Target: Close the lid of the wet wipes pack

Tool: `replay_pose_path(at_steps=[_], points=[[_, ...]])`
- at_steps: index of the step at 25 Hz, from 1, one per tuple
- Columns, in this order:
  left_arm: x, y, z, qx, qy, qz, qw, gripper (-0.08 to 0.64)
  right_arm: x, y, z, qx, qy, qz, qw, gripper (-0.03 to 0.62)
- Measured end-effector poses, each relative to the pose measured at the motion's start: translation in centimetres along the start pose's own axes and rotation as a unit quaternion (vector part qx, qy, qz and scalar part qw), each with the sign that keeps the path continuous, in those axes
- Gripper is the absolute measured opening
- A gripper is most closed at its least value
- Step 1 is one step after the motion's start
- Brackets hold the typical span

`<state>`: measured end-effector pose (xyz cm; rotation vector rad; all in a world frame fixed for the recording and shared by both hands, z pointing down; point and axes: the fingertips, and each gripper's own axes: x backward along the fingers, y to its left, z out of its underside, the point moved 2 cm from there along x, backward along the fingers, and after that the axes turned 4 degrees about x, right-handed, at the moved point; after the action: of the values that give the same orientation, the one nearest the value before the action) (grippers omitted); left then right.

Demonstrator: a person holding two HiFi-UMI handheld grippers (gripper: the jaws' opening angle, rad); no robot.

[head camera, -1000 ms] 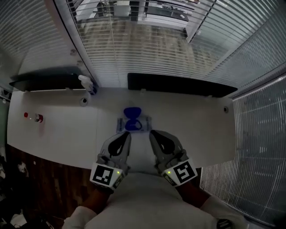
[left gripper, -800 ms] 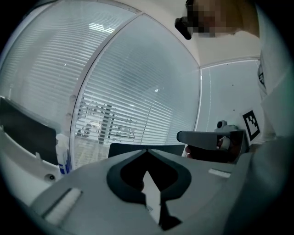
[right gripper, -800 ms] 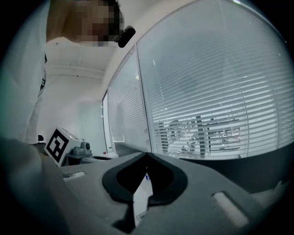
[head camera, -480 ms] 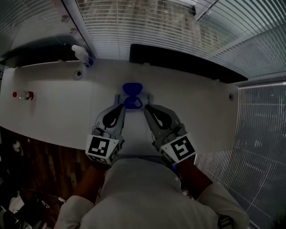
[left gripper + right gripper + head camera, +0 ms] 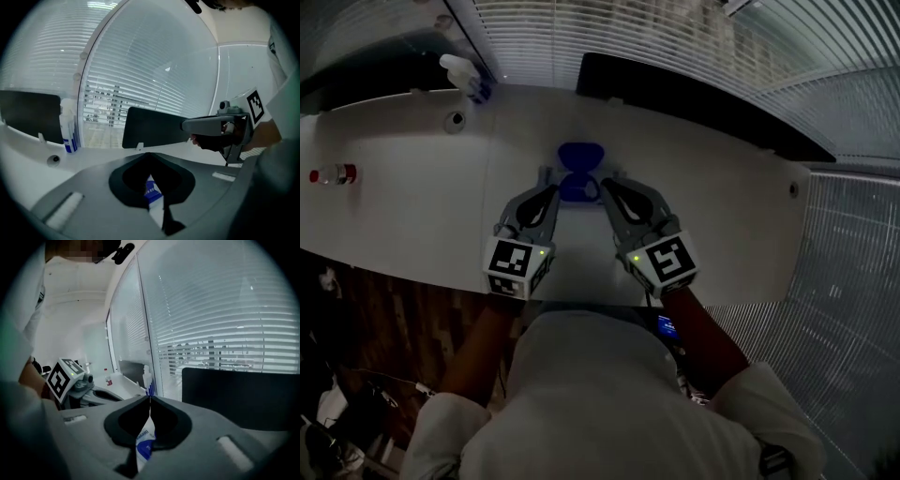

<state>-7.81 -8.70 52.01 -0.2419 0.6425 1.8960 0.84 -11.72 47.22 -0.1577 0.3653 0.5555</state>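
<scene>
Blue lid point(image 5: 579, 155) of the wet wipes pack point(image 5: 578, 192) lies flipped open at the pack's far side on the white tabletop point(image 5: 412, 216). Left gripper point(image 5: 551, 193) and right gripper point(image 5: 606, 185), jaws clenched on nothing, have descended to the pack's near corners, seemingly poised to fold it shut.

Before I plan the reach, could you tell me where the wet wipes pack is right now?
Head view: the wet wipes pack lies centrally on the table, at the tips of the left claw and right claw.
</scene>
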Motion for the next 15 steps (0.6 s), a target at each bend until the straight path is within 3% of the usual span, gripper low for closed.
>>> replay_pose_path(at_steps=[2,6,15], points=[[-1.0,0.5,2.1,-0.012,0.029,0.007,0.9995,0.003,-1.1,-0.6,2.2,-0.005,0.029,-0.008,1.0,0.049],[-3.3,1.7,6.0,-0.016,0.071,0.012,0.9972,0.003,-3.6,-2.2,6.4,-0.007,0.077,-0.015,0.997,0.054],[-6.7,4.4,11.8,-0.006,0.146,0.009,0.9892,0.003,-8.3,-6.0,11.7,-0.001,0.146,-0.033,0.989,0.075]])
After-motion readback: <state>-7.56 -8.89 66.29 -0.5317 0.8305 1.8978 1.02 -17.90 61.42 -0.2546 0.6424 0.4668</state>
